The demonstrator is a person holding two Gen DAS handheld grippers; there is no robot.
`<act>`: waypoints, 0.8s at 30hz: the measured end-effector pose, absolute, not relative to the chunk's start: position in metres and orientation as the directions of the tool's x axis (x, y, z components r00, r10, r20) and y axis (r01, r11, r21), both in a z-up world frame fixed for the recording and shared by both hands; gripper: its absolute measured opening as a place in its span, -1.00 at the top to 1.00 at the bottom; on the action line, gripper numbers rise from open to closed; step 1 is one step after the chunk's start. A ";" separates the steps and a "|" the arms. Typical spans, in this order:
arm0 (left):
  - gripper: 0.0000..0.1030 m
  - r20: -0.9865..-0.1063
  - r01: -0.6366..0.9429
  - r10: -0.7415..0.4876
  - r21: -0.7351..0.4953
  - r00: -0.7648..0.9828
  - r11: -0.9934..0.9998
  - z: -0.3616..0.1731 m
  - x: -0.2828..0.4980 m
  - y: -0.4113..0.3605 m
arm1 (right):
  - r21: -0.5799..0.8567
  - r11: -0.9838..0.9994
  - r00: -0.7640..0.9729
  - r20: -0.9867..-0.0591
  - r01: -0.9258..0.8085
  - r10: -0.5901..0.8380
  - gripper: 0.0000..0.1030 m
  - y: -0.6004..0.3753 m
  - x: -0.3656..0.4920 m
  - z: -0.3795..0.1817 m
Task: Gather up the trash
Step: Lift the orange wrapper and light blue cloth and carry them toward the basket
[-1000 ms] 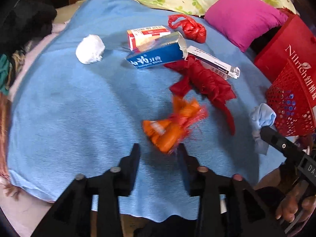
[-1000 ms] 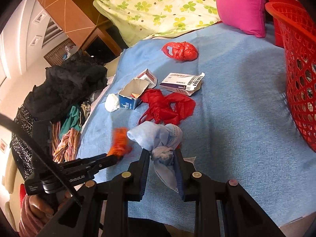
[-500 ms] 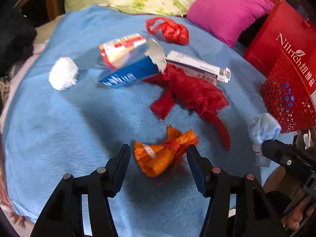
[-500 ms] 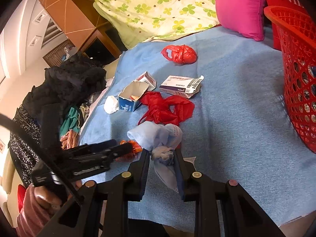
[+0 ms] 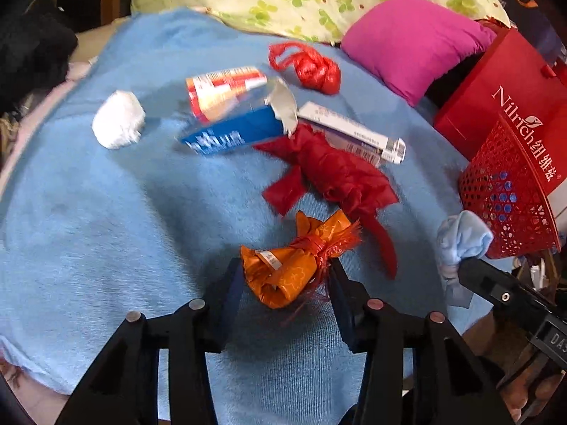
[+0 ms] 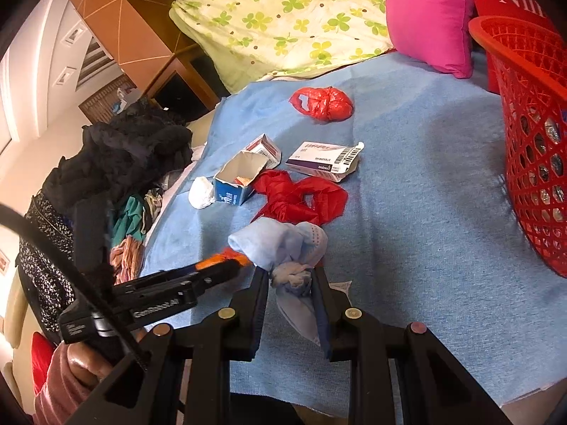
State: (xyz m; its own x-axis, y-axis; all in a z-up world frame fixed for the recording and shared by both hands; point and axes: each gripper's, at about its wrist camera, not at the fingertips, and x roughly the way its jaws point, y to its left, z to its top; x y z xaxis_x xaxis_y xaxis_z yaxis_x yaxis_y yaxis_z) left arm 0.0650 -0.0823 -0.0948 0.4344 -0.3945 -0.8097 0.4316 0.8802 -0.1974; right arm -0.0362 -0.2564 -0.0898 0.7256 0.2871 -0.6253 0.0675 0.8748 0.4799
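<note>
The left gripper (image 5: 285,285) has its jaws closing around an orange wrapper bundle (image 5: 294,265), which lies on the blue blanket (image 5: 106,212) between the two fingers. The bundle is crinkled orange foil with a faint flower print and a small white label, cinched near its far end by red netting that frays out in a fringe. Its left side touches the left finger; whether the right finger presses it I cannot tell.

The right gripper (image 6: 290,285) is clamped on a pale blue crumpled face mask (image 6: 283,248), which bunches above the fingertips and hangs below them. Just beyond it lies a red plastic bag (image 6: 301,200). Far to its right stands a red mesh basket (image 6: 531,177).
</note>
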 end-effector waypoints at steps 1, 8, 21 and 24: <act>0.06 -0.805 0.427 -0.386 -0.186 0.451 0.885 -0.091 0.063 -0.081 | 0.480 0.875 0.726 -0.625 0.070 0.285 0.49 -0.257 -0.036 -0.090; 0.06 -0.736 0.388 -0.335 -0.107 0.588 0.915 -0.045 0.031 -0.060 | 0.443 0.894 0.732 -0.632 0.069 0.256 0.49 -0.251 -0.040 -0.083; 0.05 -0.563 0.312 -0.277 -0.036 0.778 0.949 0.029 -0.017 -0.012 | 0.414 0.910 0.753 -0.607 0.024 0.256 0.49 -0.215 -0.044 -0.023; 0.05 -0.539 0.299 -0.270 -0.035 0.798 0.954 0.037 -0.025 -0.004 | 0.408 0.913 0.763 -0.595 0.016 0.252 0.49 -0.209 -0.047 -0.006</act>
State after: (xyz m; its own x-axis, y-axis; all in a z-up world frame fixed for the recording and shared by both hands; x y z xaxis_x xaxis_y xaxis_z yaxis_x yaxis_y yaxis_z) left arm -0.0253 -0.0037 0.0372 0.7979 -0.2696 -0.5391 0.2987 0.9537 -0.0348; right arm -0.0466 -0.2088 -0.0064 0.7633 0.2522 -0.5948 0.0163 0.9128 0.4080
